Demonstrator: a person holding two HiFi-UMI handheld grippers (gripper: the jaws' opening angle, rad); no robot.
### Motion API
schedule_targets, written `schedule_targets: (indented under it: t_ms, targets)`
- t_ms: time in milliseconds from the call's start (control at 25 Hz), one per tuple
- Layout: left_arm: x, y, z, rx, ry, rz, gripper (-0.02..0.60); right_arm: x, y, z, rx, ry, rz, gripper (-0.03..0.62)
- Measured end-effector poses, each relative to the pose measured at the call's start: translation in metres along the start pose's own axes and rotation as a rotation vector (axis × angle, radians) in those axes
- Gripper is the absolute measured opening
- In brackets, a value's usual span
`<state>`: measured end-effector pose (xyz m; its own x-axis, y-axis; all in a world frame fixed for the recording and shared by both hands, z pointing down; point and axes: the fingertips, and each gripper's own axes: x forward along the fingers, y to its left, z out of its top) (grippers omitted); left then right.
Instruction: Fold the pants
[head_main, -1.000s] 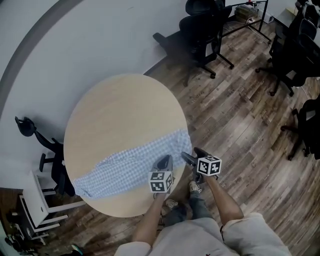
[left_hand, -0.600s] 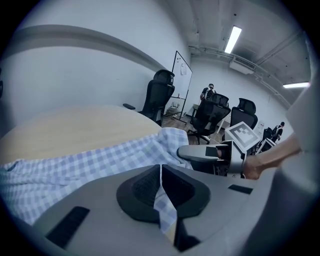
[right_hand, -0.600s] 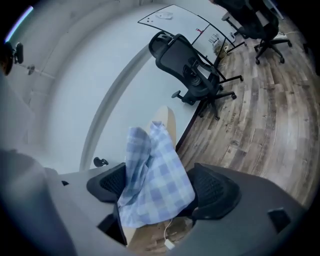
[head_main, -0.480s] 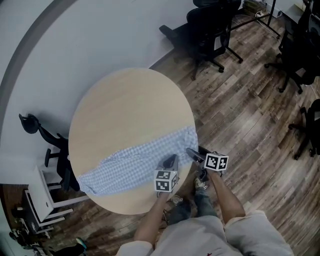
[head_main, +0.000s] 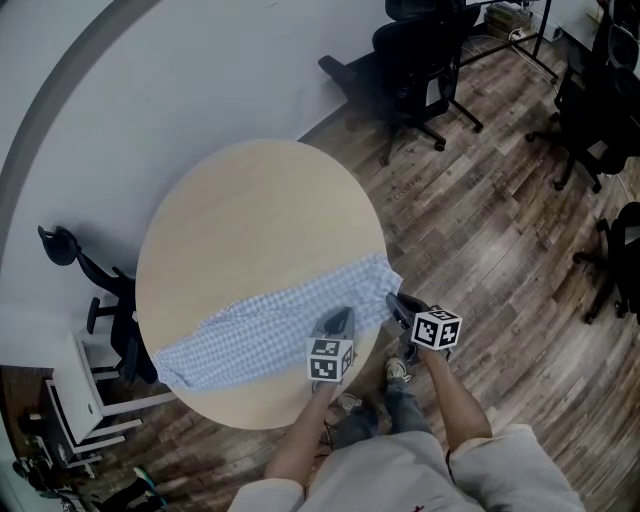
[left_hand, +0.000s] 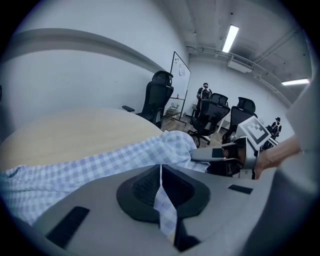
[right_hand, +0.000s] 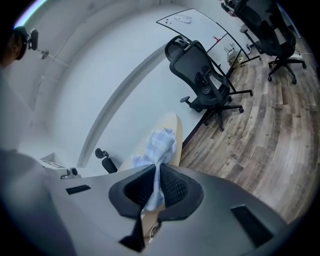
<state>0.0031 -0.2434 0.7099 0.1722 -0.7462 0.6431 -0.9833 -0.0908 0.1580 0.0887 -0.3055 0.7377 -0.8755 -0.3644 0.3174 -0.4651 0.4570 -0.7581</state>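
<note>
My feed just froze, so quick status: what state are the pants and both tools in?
pants: laid out lengthwise on the table, not yet folded, one end bunched.
left tool: shut on the pants' near edge.
right tool: jaws just closed, shut on the pants' bunched end.

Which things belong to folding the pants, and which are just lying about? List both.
Job: blue-and-white checked pants; round light wooden table; left gripper, shut on the pants; right gripper, jaws just closed on the pants' end.
Lying about: black office chairs; white shelf unit.
</note>
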Motion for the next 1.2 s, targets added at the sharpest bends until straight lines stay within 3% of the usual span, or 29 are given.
schedule_targets:
  t_ms: [400,640,920,1200]
  targets:
    - [0.002,-0.011,0.015,0.017,-0.026,-0.028,0.032,-0.039,-0.020,0.065,-0.079,-0.099,-0.070,0.044]
    - [-0.010,-0.024,0.016,0.031,-0.057,-0.044,0.032,-0.057,-0.006,0.077,-0.135,-0.133,-0.069,0.044]
    - [-0.063,0.005,-0.006,-0.015,-0.108,-0.002,0.032,-0.038,0.077,0.065,-0.252,-0.142,0.003,0.044]
    - [-0.148,0.072,-0.042,-0.081,-0.169,0.089,0.032,0.026,0.201,-0.003,-0.412,-0.053,0.107,0.044]
